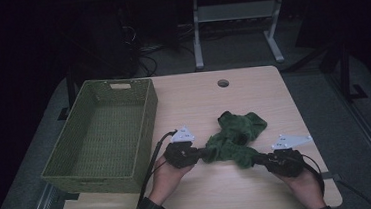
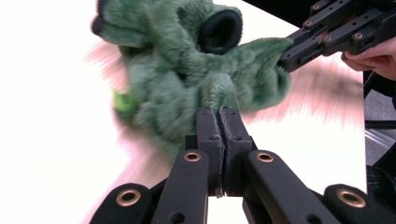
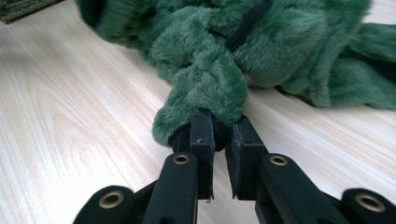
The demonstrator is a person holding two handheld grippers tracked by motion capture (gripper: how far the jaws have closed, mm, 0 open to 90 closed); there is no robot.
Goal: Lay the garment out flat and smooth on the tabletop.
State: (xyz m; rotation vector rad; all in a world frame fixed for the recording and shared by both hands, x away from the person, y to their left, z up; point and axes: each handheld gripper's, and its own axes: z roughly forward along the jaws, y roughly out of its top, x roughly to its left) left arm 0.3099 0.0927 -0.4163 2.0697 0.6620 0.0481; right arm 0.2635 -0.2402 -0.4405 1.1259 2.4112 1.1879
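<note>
— Since both tools have hold of it, how far along would you say this is?

— Early, I'd judge. The left hand-held gripper [image 1: 203, 153] is clamped on a tuft of the green fleece garment [image 1: 236, 135], and the right hand-held gripper [image 1: 258, 160] pinches its dark-edged near end. The garment lies crumpled on the counter [image 1: 253, 94], right of the middle; neither folded nor put away.

— And the basket?

— The woven basket [image 1: 145, 132] stands at the left, nothing in it, just beside the left hand.

— The surface, the room?

— Pale wood grain, a round hole [image 1: 223, 83] near the far edge. Beyond, a dim floor, cables and a grey table frame [image 1: 197, 38].
</note>
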